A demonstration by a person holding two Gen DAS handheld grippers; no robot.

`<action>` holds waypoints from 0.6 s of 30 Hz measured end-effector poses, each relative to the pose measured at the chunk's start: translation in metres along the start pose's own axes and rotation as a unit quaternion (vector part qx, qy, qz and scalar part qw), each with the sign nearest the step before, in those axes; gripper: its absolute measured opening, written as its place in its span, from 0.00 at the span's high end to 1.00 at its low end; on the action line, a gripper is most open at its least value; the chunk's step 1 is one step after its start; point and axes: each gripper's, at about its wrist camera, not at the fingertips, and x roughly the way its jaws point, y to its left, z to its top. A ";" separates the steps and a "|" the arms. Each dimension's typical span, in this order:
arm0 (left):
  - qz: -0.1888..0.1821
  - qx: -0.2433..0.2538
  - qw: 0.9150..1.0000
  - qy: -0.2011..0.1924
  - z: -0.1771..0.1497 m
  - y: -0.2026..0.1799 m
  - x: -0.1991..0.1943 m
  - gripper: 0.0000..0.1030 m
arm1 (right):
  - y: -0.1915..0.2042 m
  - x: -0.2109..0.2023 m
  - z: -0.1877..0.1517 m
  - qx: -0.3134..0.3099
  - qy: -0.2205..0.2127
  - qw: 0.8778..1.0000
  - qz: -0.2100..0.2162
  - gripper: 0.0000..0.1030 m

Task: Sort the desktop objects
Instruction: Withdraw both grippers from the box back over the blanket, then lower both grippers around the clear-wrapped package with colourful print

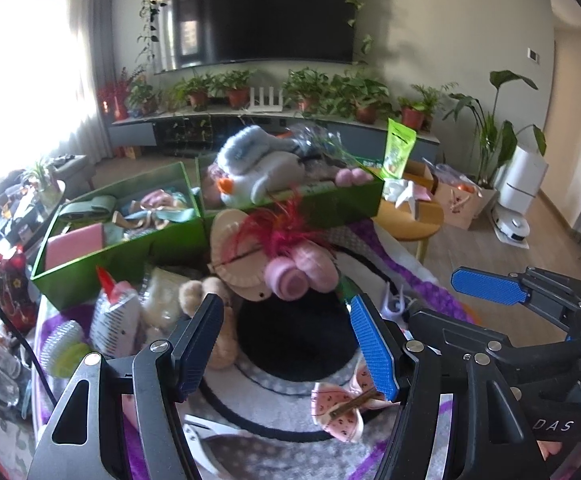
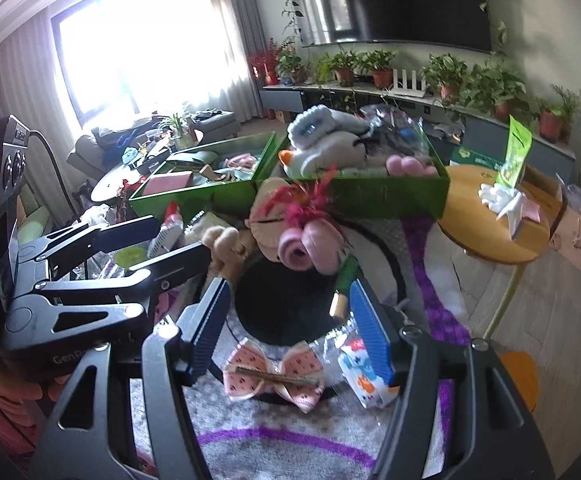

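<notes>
A pink bow hair clip (image 2: pixel 274 376) with dark dots lies on the grey and purple patterned cloth (image 2: pixel 282 452). It sits low between the fingers of my right gripper (image 2: pixel 290 324), which is open and hangs above it without touching. The bow (image 1: pixel 346 408) also shows in the left wrist view, under the right-hand blue pad. My left gripper (image 1: pixel 286 344) is open and empty over a black round patch (image 1: pixel 294 340). Two green boxes stand behind: one (image 1: pixel 90 272) holds fabric pieces, the other (image 1: pixel 346 204) plush toys.
A pile lies before the boxes: pink plush rolls (image 1: pixel 298 276), a red feather (image 1: pixel 282 232), a beige disc (image 1: pixel 230 248), a brown teddy (image 1: pixel 202 292), a red-capped bottle (image 1: pixel 110 312). A colourful packet (image 2: pixel 364 376) lies right of the bow. A round wooden side table (image 2: pixel 490 232) stands right.
</notes>
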 end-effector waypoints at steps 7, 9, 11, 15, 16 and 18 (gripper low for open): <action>-0.022 0.009 0.999 0.021 -0.008 -0.020 0.019 0.35 | -0.023 0.003 -0.019 0.028 0.016 0.999 -0.014 0.39; -0.028 0.013 0.999 0.026 -0.009 -0.027 0.023 0.35 | -0.030 0.003 -0.024 0.036 0.019 0.999 -0.018 0.39; -0.035 0.020 0.999 0.029 -0.012 -0.034 0.028 0.35 | -0.035 0.002 -0.028 0.044 0.022 0.999 -0.022 0.39; -0.049 0.033 0.997 0.041 -0.016 -0.044 0.039 0.35 | -0.047 0.003 -0.039 0.059 0.027 0.997 -0.033 0.40; -0.055 0.037 0.997 0.047 -0.019 -0.048 0.043 0.35 | -0.049 0.003 -0.042 0.063 0.030 0.997 -0.036 0.40; -0.067 0.046 0.995 0.054 -0.023 -0.054 0.049 0.35 | -0.055 0.005 -0.049 0.072 0.039 0.996 -0.043 0.39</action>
